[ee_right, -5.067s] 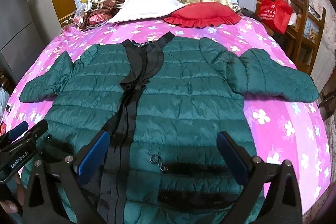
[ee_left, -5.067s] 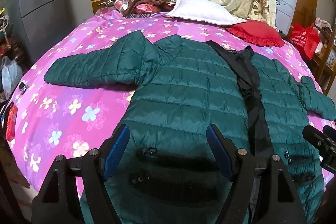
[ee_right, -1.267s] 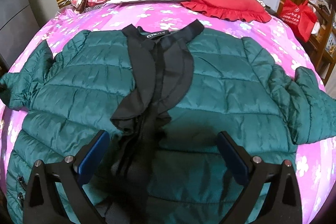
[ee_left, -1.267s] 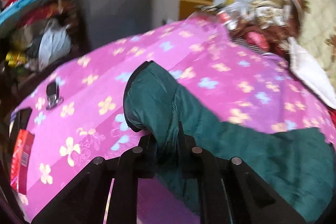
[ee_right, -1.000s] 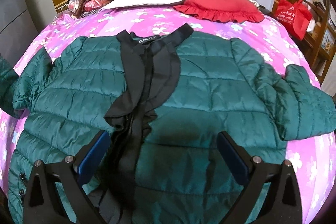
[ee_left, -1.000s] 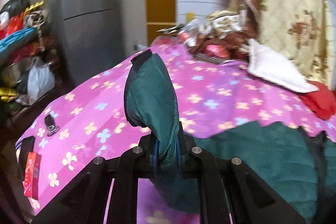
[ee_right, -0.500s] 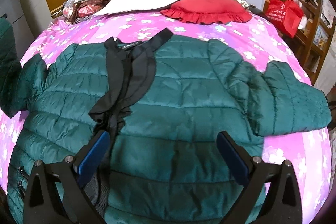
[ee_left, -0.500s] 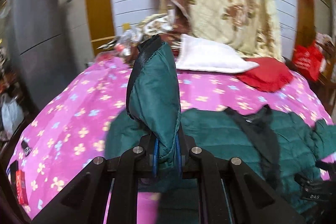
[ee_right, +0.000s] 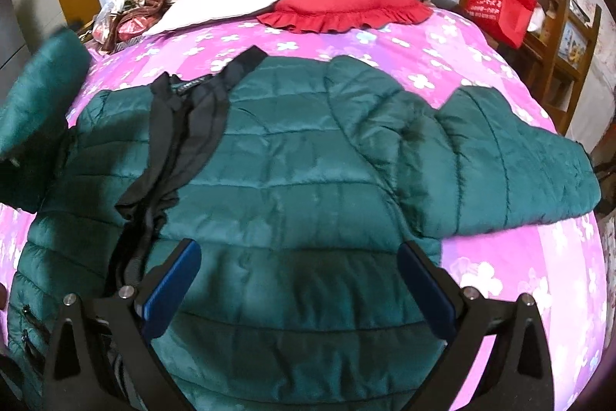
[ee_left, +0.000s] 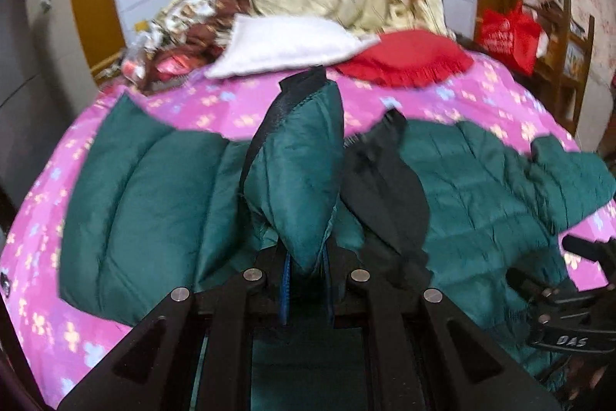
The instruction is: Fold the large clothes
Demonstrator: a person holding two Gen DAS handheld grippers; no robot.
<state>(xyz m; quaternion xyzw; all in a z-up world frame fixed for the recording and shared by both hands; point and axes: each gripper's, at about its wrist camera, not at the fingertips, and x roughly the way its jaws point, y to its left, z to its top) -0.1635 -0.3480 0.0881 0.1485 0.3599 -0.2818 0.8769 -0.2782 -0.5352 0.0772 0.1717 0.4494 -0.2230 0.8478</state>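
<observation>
Sleeve [ee_left: 304,172] pinched between left fingers [ee_left: 285,289] — raised

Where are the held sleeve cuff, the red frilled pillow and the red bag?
sleeve cuff [ee_left: 304,180], left wrist view, on the green padded face above the shut jaws
red frilled pillow [ee_right: 346,4], right wrist view, on its top
red bag [ee_right: 496,6], right wrist view, on its front
</observation>
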